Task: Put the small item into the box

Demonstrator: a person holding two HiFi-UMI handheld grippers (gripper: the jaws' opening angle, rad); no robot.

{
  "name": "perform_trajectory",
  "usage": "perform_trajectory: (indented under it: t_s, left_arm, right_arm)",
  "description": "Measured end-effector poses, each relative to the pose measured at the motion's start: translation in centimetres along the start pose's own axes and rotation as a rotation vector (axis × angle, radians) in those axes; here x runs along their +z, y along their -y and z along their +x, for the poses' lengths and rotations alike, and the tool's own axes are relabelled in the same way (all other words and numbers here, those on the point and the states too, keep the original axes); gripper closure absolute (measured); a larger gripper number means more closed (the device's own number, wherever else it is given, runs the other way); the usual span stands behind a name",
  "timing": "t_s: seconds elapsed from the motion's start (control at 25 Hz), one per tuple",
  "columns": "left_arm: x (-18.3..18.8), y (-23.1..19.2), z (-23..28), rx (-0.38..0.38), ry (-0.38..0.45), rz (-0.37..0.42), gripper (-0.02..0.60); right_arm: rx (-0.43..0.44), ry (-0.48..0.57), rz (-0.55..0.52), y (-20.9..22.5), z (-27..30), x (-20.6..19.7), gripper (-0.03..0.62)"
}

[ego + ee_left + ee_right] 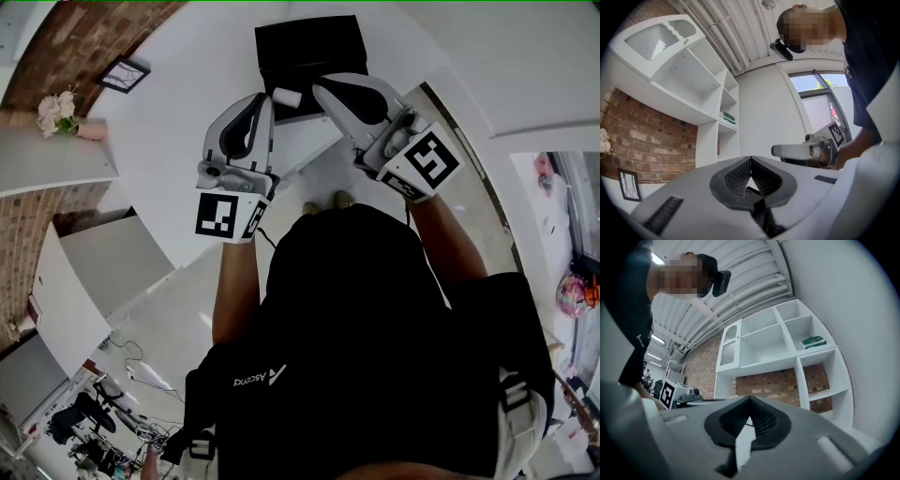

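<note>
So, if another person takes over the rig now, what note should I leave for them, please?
Left gripper: shut, empty.
Right gripper: shut, empty.
Black box: on the far side of the white table.
Small white item: at the box's near edge, between the two gripper tips, held by neither.
Done: cannot tell whether the item is already inside the box.
Left: check this first. If the item lies outside, pick it up and put it in.
</note>
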State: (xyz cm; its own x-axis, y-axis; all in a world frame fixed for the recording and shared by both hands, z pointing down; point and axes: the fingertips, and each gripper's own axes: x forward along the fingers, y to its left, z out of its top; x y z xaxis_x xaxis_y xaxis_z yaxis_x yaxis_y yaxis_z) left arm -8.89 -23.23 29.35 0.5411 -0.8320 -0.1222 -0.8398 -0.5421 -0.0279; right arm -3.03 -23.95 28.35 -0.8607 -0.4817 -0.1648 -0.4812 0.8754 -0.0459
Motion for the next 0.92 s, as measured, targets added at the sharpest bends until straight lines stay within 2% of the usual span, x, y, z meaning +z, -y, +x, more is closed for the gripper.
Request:
perform_trajectory:
  t_s: [0.92]
  left_arm:
    - [0.0,-0.8,0.1,0.039,-0.009,0.008,0.583]
  right_arm:
    - [0.048,-0.024,0.021,0.3,0.4,-1.1,0.594]
